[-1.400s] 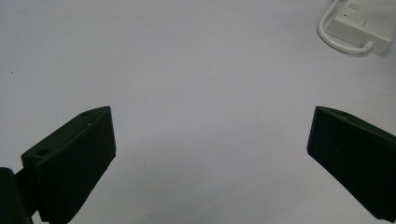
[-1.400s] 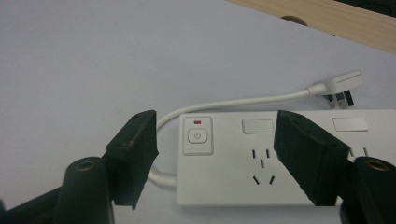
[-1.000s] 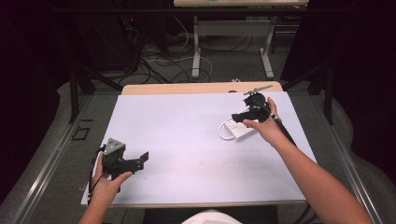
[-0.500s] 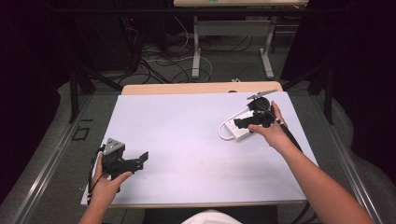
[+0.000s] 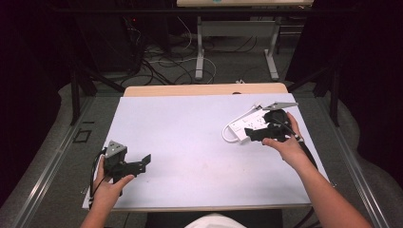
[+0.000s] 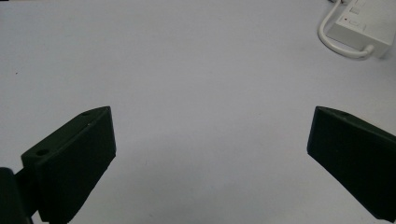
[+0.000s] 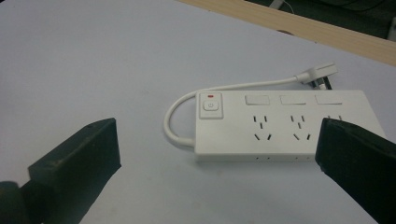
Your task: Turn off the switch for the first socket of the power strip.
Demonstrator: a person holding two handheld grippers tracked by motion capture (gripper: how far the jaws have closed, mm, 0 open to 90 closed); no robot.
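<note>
A white power strip (image 5: 244,124) lies at the right of the white table top (image 5: 190,133), its short cable looped at its left end. My right gripper (image 5: 254,133) hovers just over its near side, open. In the right gripper view the strip (image 7: 280,123) lies ahead between the wide-apart jaws of that gripper (image 7: 215,128), with the red-lit switch (image 7: 210,106) at its left and the plug (image 7: 320,73) behind it. My left gripper (image 5: 141,164) rests open at the near left; nothing sits between the jaws of this gripper (image 6: 210,140), and the strip (image 6: 362,25) is far off.
A bare wooden strip (image 5: 204,89) of the table shows along the far edge. Behind it stand metal desk legs (image 5: 199,52) and loose floor cables (image 5: 161,61). A dark frame post (image 5: 73,90) stands left of the table.
My right gripper has drawn back from over the strip toward the near side and slightly right. The left gripper and the strip have stayed put.
</note>
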